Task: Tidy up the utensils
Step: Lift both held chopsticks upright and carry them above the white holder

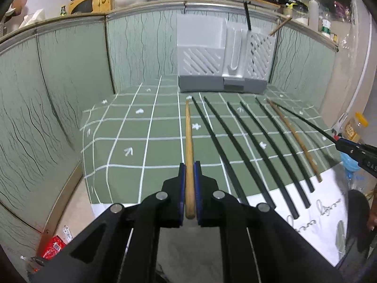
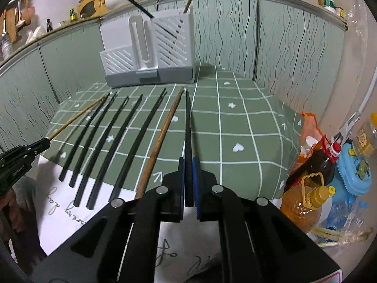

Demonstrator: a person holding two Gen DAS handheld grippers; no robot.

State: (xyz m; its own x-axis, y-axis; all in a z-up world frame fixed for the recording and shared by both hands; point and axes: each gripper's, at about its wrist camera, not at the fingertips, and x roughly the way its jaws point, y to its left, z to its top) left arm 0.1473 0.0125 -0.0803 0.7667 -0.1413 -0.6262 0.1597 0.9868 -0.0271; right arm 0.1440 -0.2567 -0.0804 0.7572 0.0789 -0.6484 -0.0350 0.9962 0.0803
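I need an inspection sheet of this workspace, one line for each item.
Surface: green checked cloth over white lettered sheet.
Job's things: black chopsticks and brown wooden chopstick in a row; white slotted utensil holder behind, two chopsticks standing inside.
Clutter: oil bottles, blue container at the side.
Grippers: left gripper shut on pale wooden chopstick; right gripper shut on black chopstick.
Cables: nothing seen.
Surroundings: green panels, kitchen shelf.
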